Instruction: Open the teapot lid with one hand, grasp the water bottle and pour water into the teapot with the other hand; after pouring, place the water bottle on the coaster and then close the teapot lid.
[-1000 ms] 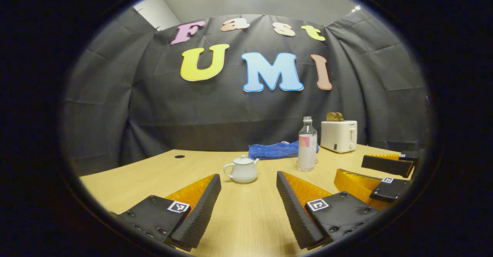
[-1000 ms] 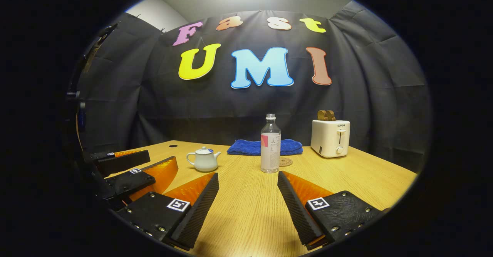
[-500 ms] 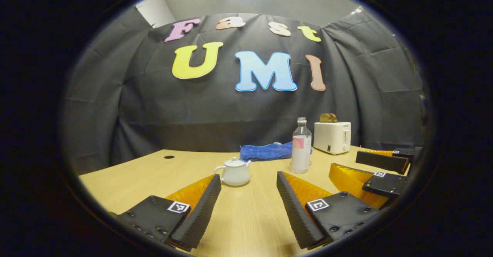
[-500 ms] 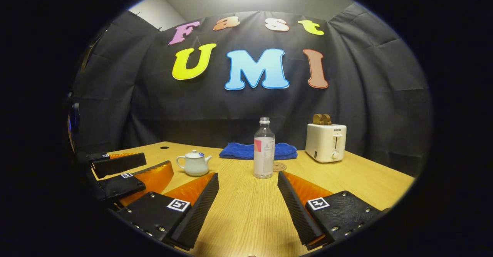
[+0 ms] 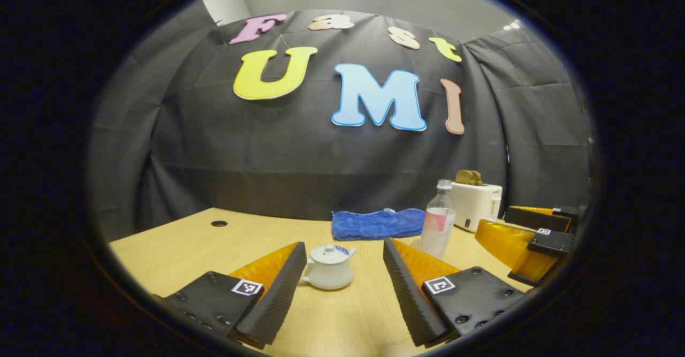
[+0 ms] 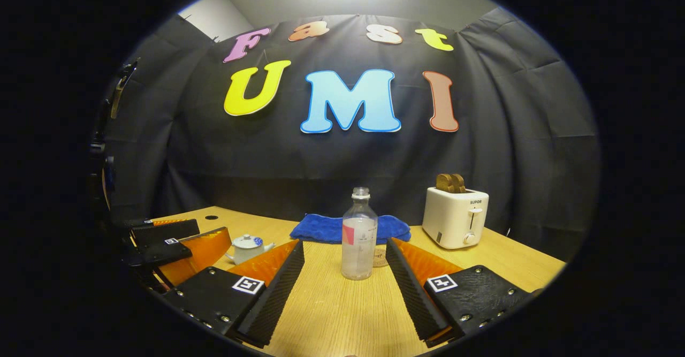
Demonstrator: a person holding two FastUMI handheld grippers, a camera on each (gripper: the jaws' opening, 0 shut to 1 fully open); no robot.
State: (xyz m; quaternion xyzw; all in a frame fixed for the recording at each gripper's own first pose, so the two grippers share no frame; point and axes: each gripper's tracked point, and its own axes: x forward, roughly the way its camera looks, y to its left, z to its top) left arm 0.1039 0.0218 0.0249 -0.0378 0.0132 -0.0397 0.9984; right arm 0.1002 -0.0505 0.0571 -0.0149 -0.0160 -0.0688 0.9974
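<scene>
Left tool (image 5: pixel 342 271): released, fingers flanking white teapot (image 5: pixel 329 267), lid on | Right tool (image 6: pixel 345 271): released, flanking upright water bottle (image 6: pixel 359 236) | wooden counter (image 6: pixel 342 314)

Staged recording booth, not a real kitchen: black cloth wall (image 6: pixel 481 148) hung on all sides w/ plain ceiling above. Light wood table (image 6: pixel 342 314) w/ household props: toaster (image 6: pixel 455 217) holding what's prob. toast, blue towel (image 6: pixel 321 228), teapot (image 5: pixel 327 267), water bottle (image 6: pixel 358 234).
</scene>
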